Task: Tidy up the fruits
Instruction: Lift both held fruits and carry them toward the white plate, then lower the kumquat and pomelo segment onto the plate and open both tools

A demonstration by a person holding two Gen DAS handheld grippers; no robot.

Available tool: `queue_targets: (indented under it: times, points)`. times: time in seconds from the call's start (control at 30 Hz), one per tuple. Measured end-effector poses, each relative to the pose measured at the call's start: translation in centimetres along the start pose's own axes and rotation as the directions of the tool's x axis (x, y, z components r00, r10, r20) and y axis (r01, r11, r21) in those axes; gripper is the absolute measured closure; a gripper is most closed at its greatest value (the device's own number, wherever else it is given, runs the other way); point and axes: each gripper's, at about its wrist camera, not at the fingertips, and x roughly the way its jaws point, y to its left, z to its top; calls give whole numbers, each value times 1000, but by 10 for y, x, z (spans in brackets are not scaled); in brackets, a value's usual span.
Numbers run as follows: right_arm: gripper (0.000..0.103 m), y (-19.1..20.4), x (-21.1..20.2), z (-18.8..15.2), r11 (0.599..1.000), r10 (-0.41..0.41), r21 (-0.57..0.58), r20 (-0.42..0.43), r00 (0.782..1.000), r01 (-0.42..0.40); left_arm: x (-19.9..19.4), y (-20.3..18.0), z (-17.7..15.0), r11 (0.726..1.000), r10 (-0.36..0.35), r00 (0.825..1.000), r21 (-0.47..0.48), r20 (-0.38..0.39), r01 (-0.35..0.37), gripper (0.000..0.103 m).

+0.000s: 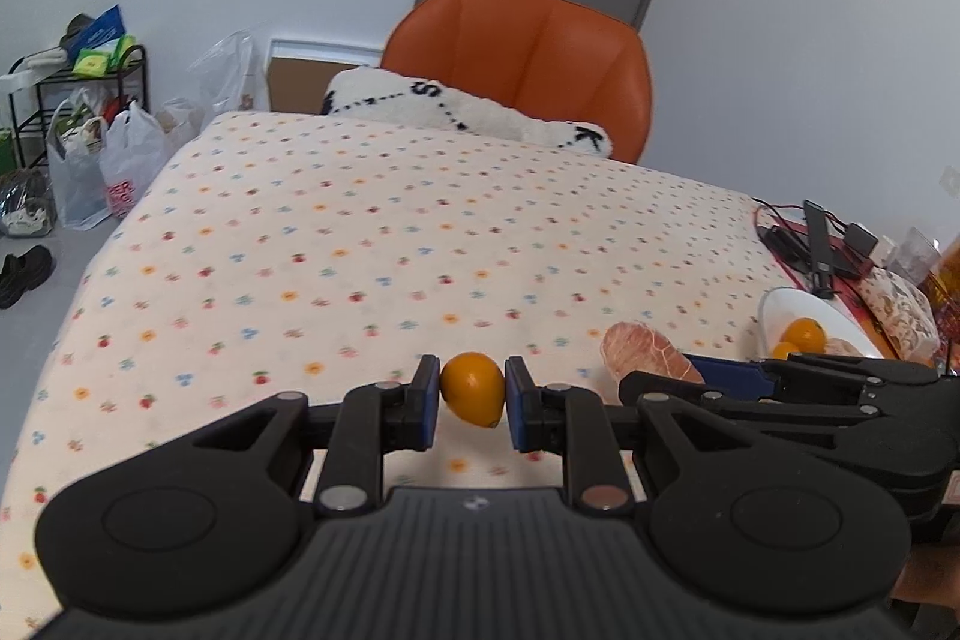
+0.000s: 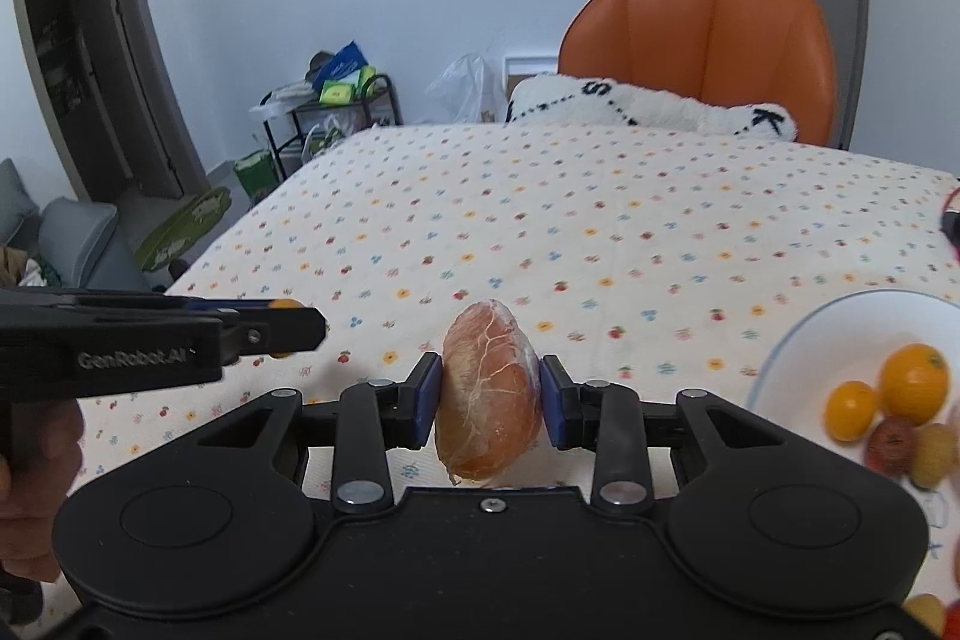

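My left gripper [image 1: 473, 396] is shut on a small orange fruit [image 1: 473, 388], held just above the flowered tablecloth [image 1: 360, 250]. My right gripper [image 2: 491, 394] is shut on a large orange fruit wrapped in clear film [image 2: 489, 394], and that wrapped fruit [image 1: 645, 355] also shows at the right of the left wrist view. A white bowl [image 2: 840, 328] at the right holds two orange fruits [image 2: 912, 382], a reddish one [image 2: 891, 445] and a yellowish one [image 2: 933, 454]. The bowl [image 1: 792, 304] sits beyond the right gripper in the left wrist view. The left gripper [image 2: 282, 325] shows from the side at the left of the right wrist view.
An orange chair [image 1: 528, 52] with a white fluffy cushion [image 1: 468, 112] stands behind the table. Cables and black devices [image 1: 822, 244] lie at the table's right edge. Bags and a rack [image 1: 78, 130] stand on the floor at left. A hand [image 2: 30, 490] holds the left gripper.
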Motion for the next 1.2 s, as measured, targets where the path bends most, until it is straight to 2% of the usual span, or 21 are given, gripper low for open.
queue_targets:
  times: [0.5,1.2]
  points:
    - [70,-37,-51,2,995,-80,62,86,993,75,7,-58,7,993,-83,997,88,1,83,82]
    - [69,-99,-91,-25,963,-219,179,101,970,199,25,-130,3,966,-180,983,181,-32,183,82]
